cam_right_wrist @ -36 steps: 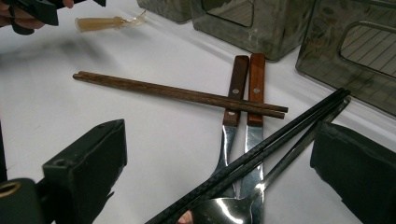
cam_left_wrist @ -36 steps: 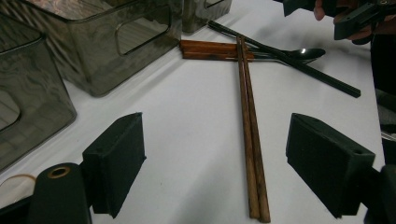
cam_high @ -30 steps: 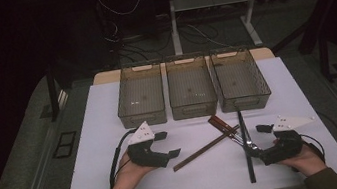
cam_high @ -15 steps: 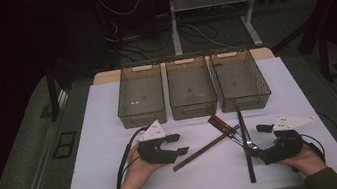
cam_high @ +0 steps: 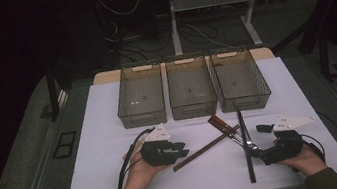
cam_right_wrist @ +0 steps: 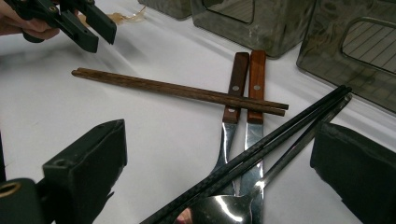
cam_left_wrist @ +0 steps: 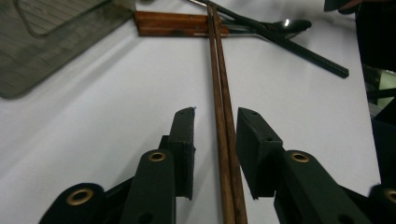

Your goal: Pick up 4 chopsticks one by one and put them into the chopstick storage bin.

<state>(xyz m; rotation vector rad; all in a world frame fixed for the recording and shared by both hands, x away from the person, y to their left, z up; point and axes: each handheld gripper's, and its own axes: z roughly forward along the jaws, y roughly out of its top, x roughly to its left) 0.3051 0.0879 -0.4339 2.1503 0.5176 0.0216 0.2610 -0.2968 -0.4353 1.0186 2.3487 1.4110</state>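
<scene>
A pair of brown wooden chopsticks (cam_high: 205, 148) lies slanted on the white mat. My left gripper (cam_high: 183, 154) is at their near-left end. In the left gripper view the brown chopsticks (cam_left_wrist: 219, 84) run between the jaws of my left gripper (cam_left_wrist: 215, 116). The jaws have just been closing, and a small gap still shows on each side. My right gripper (cam_high: 256, 139) stands wide open over black chopsticks (cam_high: 244, 133). In the right gripper view a spoon (cam_right_wrist: 224, 210) and the black chopsticks (cam_right_wrist: 280, 135) lie between the jaws of my right gripper (cam_right_wrist: 222, 135).
Three empty smoky plastic bins (cam_high: 143, 116) (cam_high: 194, 108) (cam_high: 244, 101) stand in a row at the back of the white mat (cam_high: 107, 139). Two pieces of wooden-handled cutlery (cam_right_wrist: 243, 79) lie under the brown chopsticks' far end. The mat's front edge is just below both hands.
My left gripper has slid right to the end of the brown chopsticks and its jaws have narrowed around them. The right gripper has stayed put.
</scene>
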